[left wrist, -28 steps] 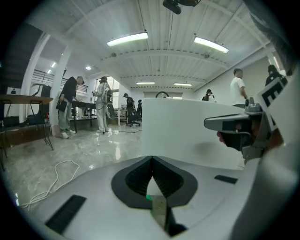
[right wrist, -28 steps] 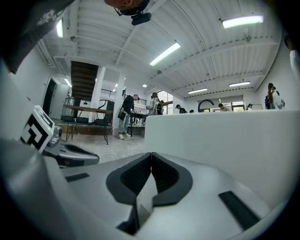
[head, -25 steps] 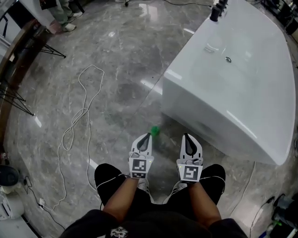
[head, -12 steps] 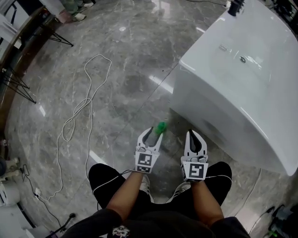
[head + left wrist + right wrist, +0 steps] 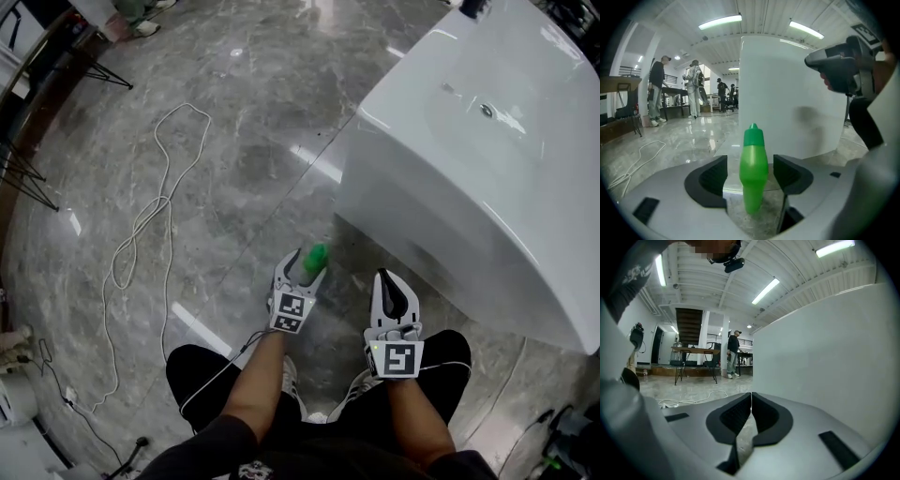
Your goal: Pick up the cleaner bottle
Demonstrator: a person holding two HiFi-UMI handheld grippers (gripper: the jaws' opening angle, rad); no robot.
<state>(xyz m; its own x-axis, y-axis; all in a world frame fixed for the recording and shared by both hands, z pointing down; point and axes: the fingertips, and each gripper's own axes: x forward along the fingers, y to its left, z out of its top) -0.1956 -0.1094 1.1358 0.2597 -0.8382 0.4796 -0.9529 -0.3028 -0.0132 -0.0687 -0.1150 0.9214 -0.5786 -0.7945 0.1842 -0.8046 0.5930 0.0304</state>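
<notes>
The green cleaner bottle [image 5: 315,259] stands upright on the marble floor just in front of the white bathtub [image 5: 450,187]. My left gripper [image 5: 302,265] is low beside it. In the left gripper view the bottle [image 5: 753,173] stands between the dark pads [image 5: 710,180] with a gap on each side, and the jaws of the left gripper [image 5: 750,177] are opening. My right gripper [image 5: 388,279] hangs to the right, close to the tub wall. Seen along its own jaws, the right gripper [image 5: 751,404] is shut with nothing in it.
The tub wall [image 5: 825,357] rises close on the right, and it fills the space behind the bottle in the left gripper view. A white cable [image 5: 141,225] loops over the floor at left. Table legs [image 5: 37,187] stand at the far left. People stand far off [image 5: 658,91].
My left gripper has dropped and come forward to the bottle, and its jaws have spread, so the bottle now stands between them. The right gripper has sunk a little.
</notes>
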